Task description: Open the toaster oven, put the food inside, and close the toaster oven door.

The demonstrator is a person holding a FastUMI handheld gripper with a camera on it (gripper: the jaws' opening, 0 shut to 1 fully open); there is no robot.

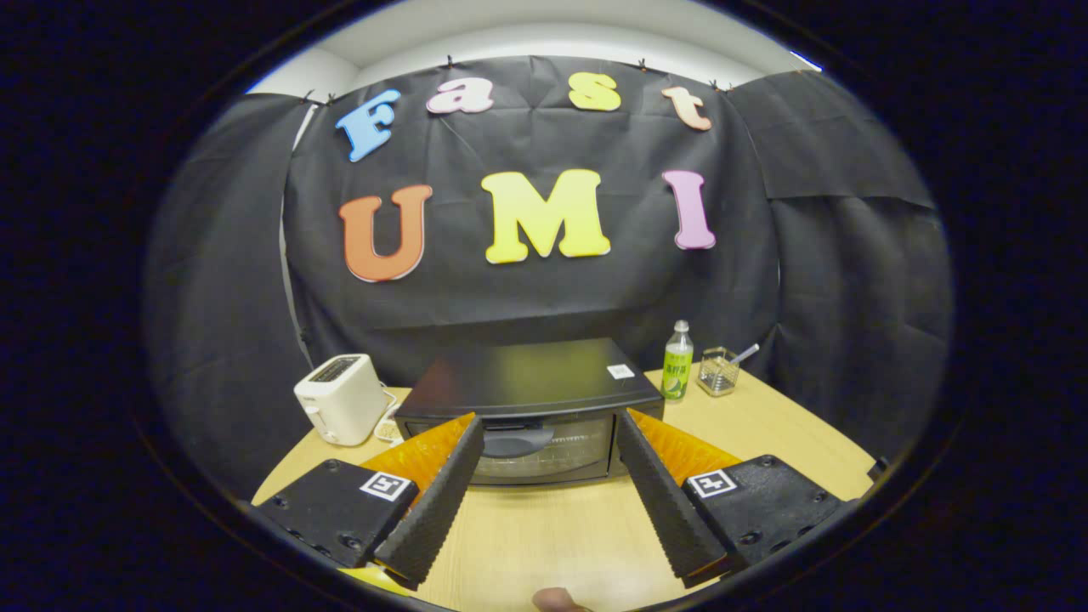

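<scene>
A black toaster oven (531, 387) sits on the wooden table (544, 531), just beyond my fingertips. Its glass door (544, 450) is closed, with the handle (516, 442) running along the top of the door. A wire rack shows faintly through the glass. My gripper (551, 429) is open, the two fingers spread wide with the oven door framed between their tips and nothing held. A small rounded tan thing (557, 600) peeks in at the near edge of the table, below the fingers; what it is I cannot tell.
A white pop-up toaster (342, 398) stands left of the oven with its cord behind. Right of the oven are a green-labelled bottle (677, 361) and a small clear container (719, 371) with a utensil in it. Bare table lies ahead of the oven door.
</scene>
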